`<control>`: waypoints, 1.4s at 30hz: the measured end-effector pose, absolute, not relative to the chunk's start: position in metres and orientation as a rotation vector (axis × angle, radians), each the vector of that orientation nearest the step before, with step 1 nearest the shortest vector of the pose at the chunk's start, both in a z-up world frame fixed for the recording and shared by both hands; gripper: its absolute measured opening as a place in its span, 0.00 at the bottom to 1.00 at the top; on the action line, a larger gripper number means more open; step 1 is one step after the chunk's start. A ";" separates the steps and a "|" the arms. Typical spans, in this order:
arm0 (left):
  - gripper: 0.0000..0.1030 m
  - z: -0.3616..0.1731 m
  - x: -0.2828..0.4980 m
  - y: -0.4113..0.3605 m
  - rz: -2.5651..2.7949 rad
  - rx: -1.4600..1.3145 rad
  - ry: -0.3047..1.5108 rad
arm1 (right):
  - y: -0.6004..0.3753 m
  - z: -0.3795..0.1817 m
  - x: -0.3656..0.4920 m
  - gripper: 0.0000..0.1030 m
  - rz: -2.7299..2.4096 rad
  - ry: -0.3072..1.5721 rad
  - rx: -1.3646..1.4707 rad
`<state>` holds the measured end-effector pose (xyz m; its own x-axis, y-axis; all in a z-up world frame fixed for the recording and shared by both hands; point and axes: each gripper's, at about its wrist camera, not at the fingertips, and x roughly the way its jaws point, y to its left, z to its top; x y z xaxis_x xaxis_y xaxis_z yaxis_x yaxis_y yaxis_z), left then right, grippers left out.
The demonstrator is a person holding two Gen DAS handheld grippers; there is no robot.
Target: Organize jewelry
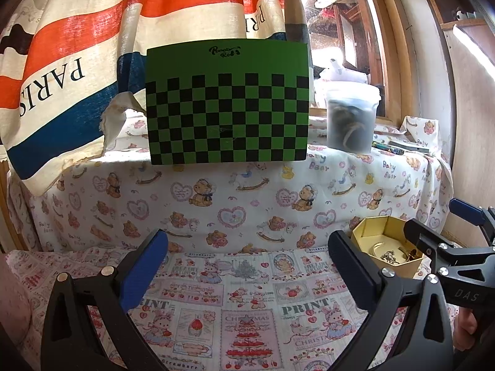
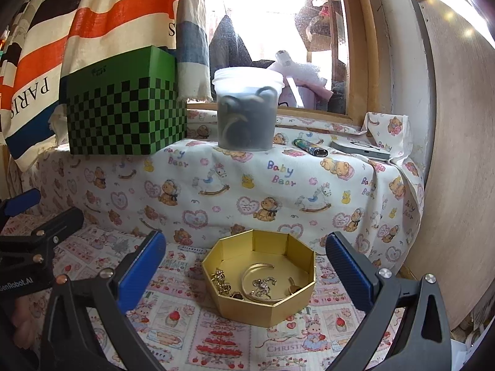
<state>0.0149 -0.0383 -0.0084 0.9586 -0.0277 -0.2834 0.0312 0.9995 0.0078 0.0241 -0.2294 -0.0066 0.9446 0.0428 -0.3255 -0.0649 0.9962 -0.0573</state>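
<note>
- Sitting on the printed cloth of the bench point(image 2: 173, 334), low and central in the right wrist view: a gold eight-sided box point(image 2: 263, 281), lid absent, mouth up, easy to reach from above.
- Lying loose inside that box: a gold bangle point(image 2: 252, 273) curved along the floor, a chain point(image 2: 220, 279) bunched against the left wall, a small sparkly piece point(image 2: 263, 284) near the middle, and a further small gold item point(image 2: 293, 285) toward the right wall; too small to name more exactly.
- Gathered in one tray already, yet jumbled and touching one another; fitting either pieces dropped in for sorting or pieces collected there as the finished tidy-up, with no telling which.
- Held wide open and empty: the right hand-held gripper point(image 2: 246, 270), blue pads flanking the box on either side, apparently lined up to frame it rather than grip anything.
- Held wide open and empty too: the left hand-held gripper point(image 1: 247, 266), aimed at bare cloth to the left of the box, well apart from the jewelry, seemingly parked out of the way.
- Standing on the raised shelf behind, draped in a bear-print cloth point(image 2: 278, 185): a green checkered box point(image 2: 123, 114) and a clear lidded tub point(image 2: 247, 111) with dark ring shapes inside, contents unclear through the cloudy wall.
- Resting further right on the same shelf: a lighter point(image 2: 309, 147) and a flat grey device point(image 2: 360, 151), both clear of the work area.
</note>
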 end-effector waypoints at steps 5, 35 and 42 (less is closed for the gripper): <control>1.00 -0.009 0.016 -0.039 -0.030 0.016 0.291 | -0.230 -0.007 0.025 1.00 0.054 0.334 -0.059; 1.00 -0.009 0.016 -0.039 -0.030 0.023 0.293 | -0.231 -0.008 0.027 1.00 0.058 0.348 -0.061; 1.00 -0.009 0.016 -0.039 -0.030 0.024 0.294 | -0.230 -0.008 0.027 1.00 0.057 0.349 -0.059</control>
<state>0.0161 -0.0394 -0.0092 0.9566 -0.0258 -0.2902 0.0327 0.9993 0.0189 0.0272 -0.2300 -0.0082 0.9381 0.0451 -0.3435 -0.0655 0.9967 -0.0481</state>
